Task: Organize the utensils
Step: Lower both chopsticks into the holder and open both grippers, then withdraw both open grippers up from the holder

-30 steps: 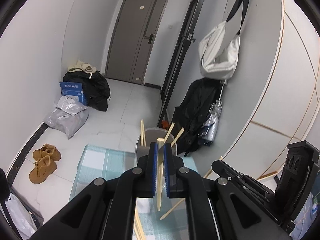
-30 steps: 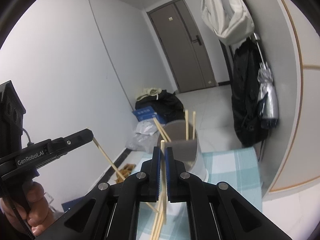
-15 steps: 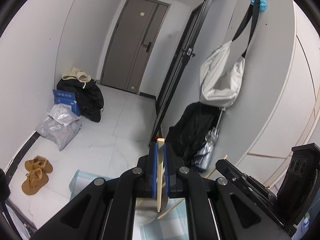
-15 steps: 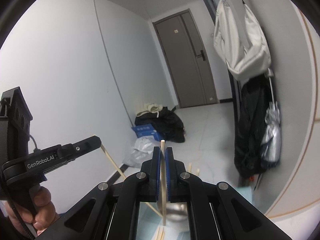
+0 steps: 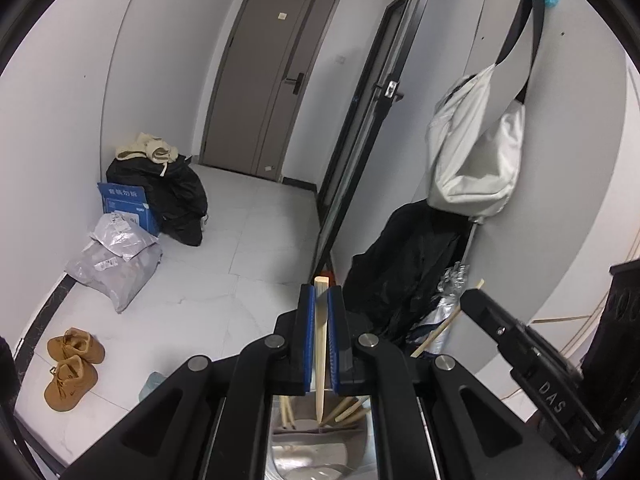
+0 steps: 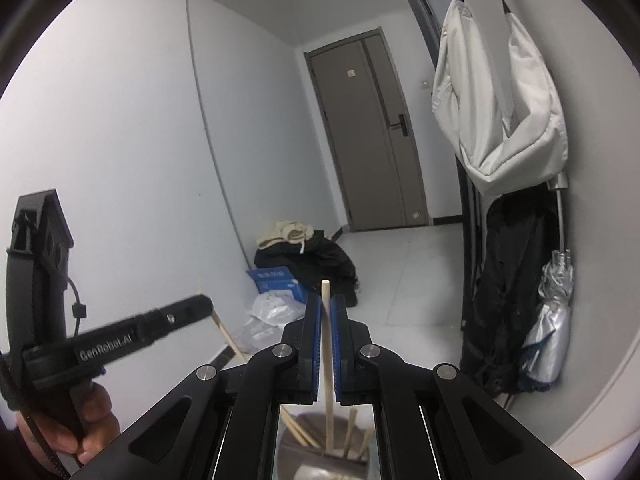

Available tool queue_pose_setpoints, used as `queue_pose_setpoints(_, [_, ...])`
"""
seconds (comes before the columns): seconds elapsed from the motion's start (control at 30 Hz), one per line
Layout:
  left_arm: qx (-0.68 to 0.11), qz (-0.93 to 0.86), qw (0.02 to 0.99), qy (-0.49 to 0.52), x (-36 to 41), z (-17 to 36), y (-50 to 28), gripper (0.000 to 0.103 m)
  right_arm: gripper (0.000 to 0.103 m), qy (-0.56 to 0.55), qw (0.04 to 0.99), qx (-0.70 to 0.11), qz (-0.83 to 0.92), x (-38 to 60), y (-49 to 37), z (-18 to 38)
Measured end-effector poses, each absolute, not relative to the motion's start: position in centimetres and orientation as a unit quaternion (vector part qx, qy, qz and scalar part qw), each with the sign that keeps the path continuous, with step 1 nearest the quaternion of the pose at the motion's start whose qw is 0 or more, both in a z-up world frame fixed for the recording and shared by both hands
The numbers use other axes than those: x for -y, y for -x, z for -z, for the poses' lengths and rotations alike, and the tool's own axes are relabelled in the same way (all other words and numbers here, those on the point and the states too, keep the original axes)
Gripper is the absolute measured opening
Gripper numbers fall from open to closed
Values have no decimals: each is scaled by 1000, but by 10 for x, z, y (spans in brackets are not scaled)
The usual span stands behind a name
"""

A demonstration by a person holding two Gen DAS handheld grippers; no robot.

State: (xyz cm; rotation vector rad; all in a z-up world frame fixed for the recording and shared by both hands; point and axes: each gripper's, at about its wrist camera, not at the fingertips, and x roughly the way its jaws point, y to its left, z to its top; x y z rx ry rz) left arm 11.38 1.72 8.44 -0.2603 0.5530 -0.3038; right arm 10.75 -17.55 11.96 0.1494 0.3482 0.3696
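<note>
White walls close in a narrow hallway with a pale tiled floor and a grey door at the far end. On the right wall hangs a white bag, with a black coat and a folded silver umbrella below it. Against the left wall lie a heap of black clothing, a blue box, grey parcels and a pair of tan shoes.

Near and low, a metal utensil holder stands under both tools, with several wooden chopsticks leaning inside it. The left claw is closed on a flat-ended chopstick, held upright, its pointed tip down over the holder's mouth. The right claw is clamped on a round chopstick, also upright, its lower end reaching down into the holder among the others. Each tool shows at the edge of the other's view: the left one, gripped by a hand, sits to the left of the right one.
</note>
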Motion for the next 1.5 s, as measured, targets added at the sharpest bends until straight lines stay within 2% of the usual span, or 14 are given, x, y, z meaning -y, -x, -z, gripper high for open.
queue_pose_setpoints(1.17, [-341, 148, 924, 92, -2, -26, -134, 2, 4, -73, 935, -274, -211, 170, -130, -32])
queue_pose_setpoints(1.5, [-369, 166, 909, 98, -7, -24, -127, 3, 8, -69, 933, -289, -203, 173, -112, -34])
